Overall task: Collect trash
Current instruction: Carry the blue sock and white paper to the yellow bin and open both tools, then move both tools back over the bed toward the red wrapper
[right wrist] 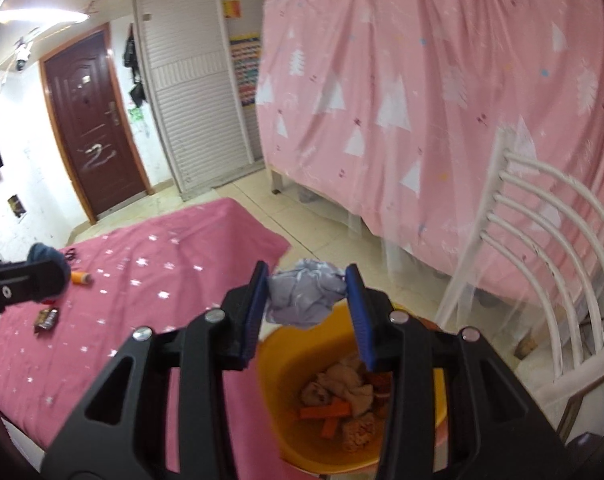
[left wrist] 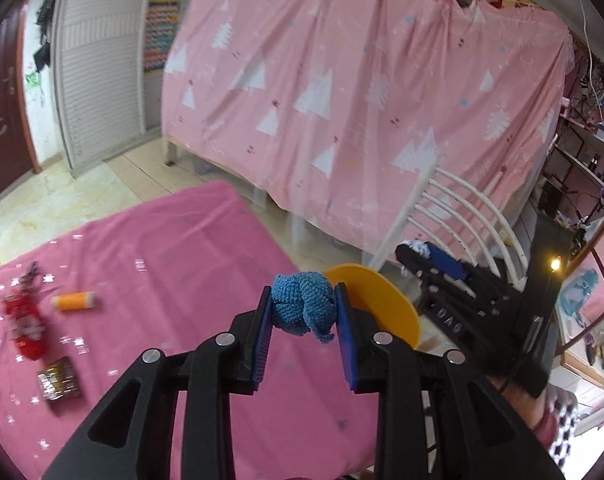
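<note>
Right gripper (right wrist: 306, 298) is clamped on a crumpled pale grey wad of wrapper or tissue (right wrist: 303, 298), pads pressing both sides. It sits over the far rim of the orange bin (right wrist: 278, 364), so the bin mouth is directly below and slightly nearer. The bin already holds crumpled tissue and orange scraps (right wrist: 333, 404).

Left gripper (left wrist: 303, 312) is closed tight on a blue knitted ball (left wrist: 302, 308). From its view the orange bin (left wrist: 385, 308) lies just beyond and to the right of the fingertips, not under them.

Judgement: the right hand is nearer the drop and can release nearly straight down; the left needs to travel right first.

Still on the pink cloth (left wrist: 174, 264), left side: an orange spool (left wrist: 74, 301), a red wrapper (left wrist: 24, 322), a foil packet (left wrist: 60, 379).
</note>
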